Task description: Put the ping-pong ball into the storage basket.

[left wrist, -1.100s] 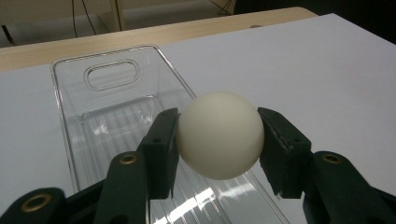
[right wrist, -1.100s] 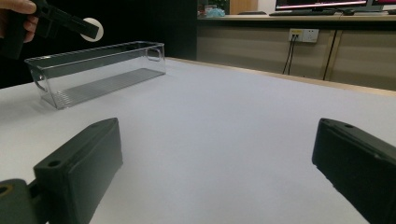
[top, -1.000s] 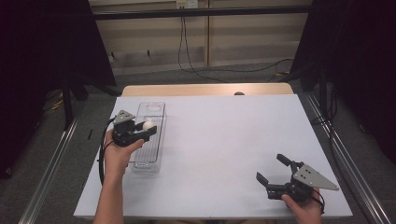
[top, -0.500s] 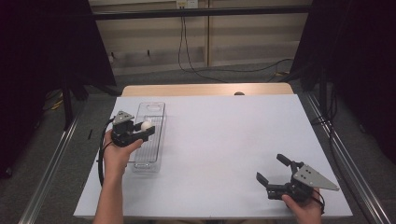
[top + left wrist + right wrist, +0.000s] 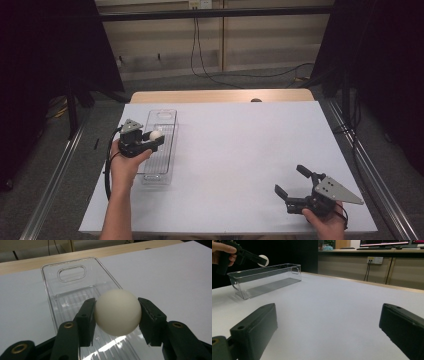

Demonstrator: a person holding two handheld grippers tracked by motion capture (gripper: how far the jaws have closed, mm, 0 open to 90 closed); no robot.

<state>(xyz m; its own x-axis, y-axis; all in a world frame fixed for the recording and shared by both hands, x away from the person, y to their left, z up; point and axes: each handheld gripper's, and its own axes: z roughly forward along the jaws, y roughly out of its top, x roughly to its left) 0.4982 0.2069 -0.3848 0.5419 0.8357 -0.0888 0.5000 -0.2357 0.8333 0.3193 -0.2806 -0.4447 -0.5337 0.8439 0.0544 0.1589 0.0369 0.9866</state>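
Observation:
My left gripper (image 5: pixel 153 138) is shut on a white ball (image 5: pixel 156 135), held above a clear plastic tray (image 5: pixel 165 116) at the table's left. In the left gripper view the ball (image 5: pixel 118 312) sits squeezed between both black jaws, with the tray (image 5: pixel 75 282) below and beyond it. My right gripper (image 5: pixel 292 182) rests near the table's front right edge, jaws wide open with nothing between them. In the right gripper view the tray (image 5: pixel 274 275) stands far left, with the ball (image 5: pixel 264 260) in the other gripper above it.
The white table top (image 5: pixel 240 145) spreads between the two grippers. A wooden strip (image 5: pixel 220 96) runs along its far edge. Metal rails (image 5: pixel 365 165) flank both sides, and cables hang against the back wall.

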